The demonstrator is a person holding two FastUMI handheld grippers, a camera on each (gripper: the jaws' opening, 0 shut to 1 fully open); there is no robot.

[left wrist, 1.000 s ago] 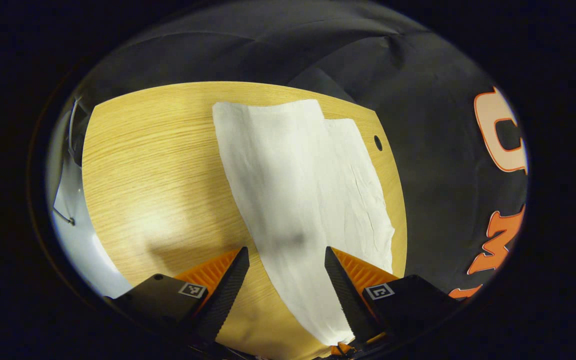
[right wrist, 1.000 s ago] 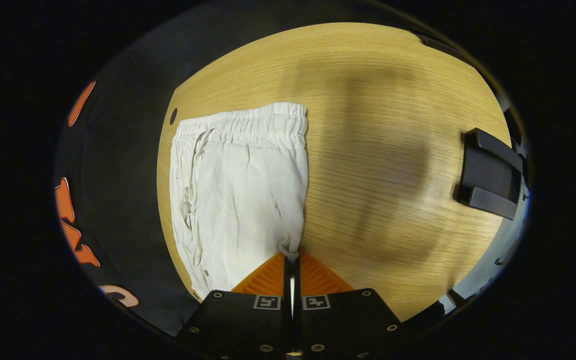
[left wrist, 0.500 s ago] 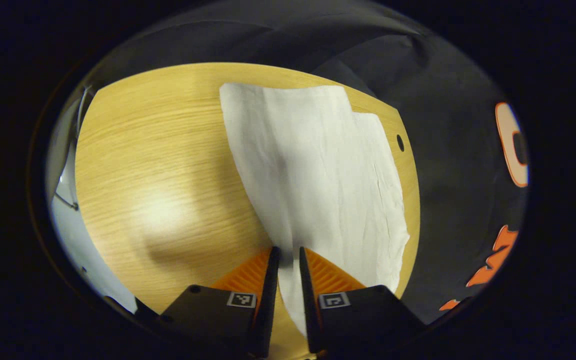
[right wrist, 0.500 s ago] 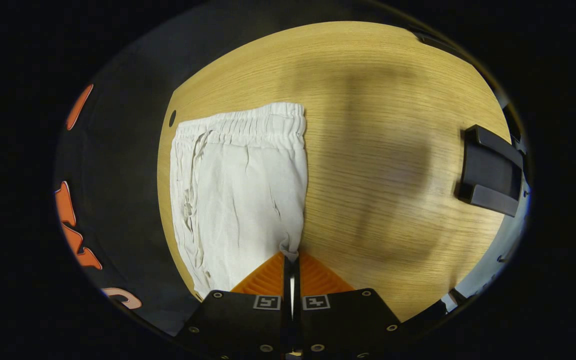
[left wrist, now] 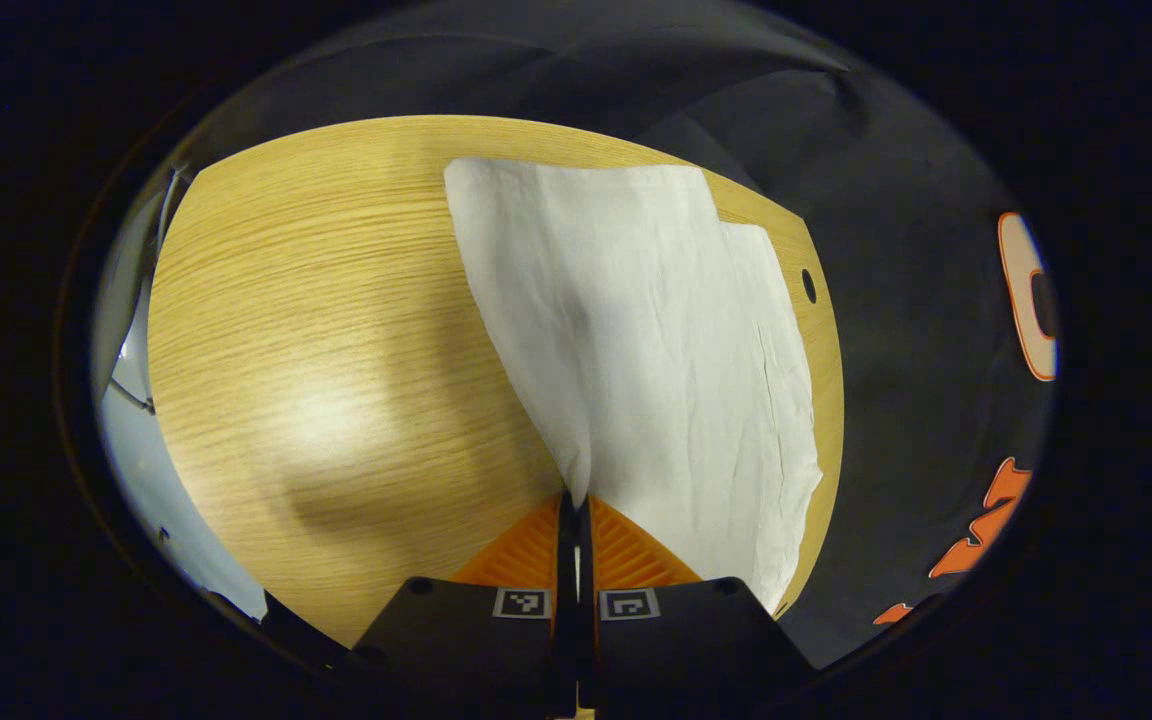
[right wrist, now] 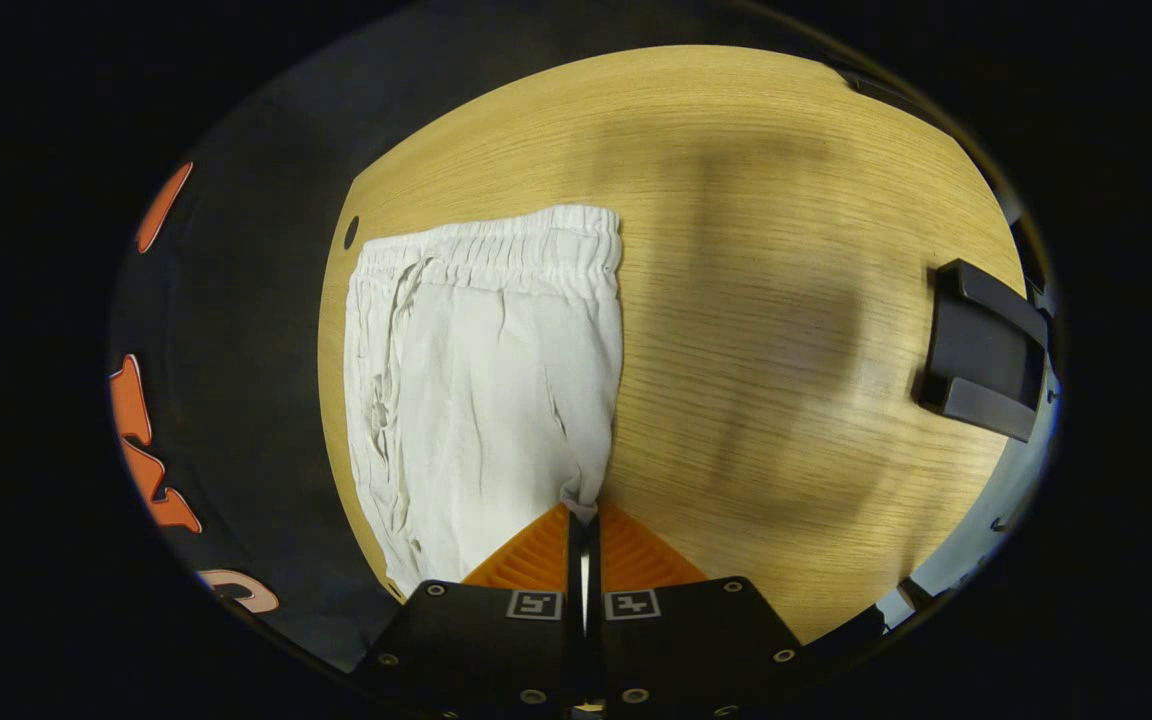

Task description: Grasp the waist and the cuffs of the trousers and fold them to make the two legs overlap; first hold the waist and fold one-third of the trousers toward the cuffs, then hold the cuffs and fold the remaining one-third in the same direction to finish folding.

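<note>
White trousers lie on a wooden table, their two legs stacked and running away from me in the left gripper view. My left gripper is shut on the near edge of the leg cloth, which rises in a fold to the fingertips. In the right gripper view the trousers show their gathered elastic waist at the far end. My right gripper is shut on the near right corner of that cloth, pinched between both fingers.
The trousers lie close to the table's far edge by the black cloth wall, beside a small round hole in the tabletop. A black bracket-like object sits at the table's right edge in the right gripper view. Bare wood spreads beside the trousers.
My left gripper went from wide open around the leg edge to shut on it, lifting the cloth slightly. My right gripper stayed shut on the trousers and barely moved.
</note>
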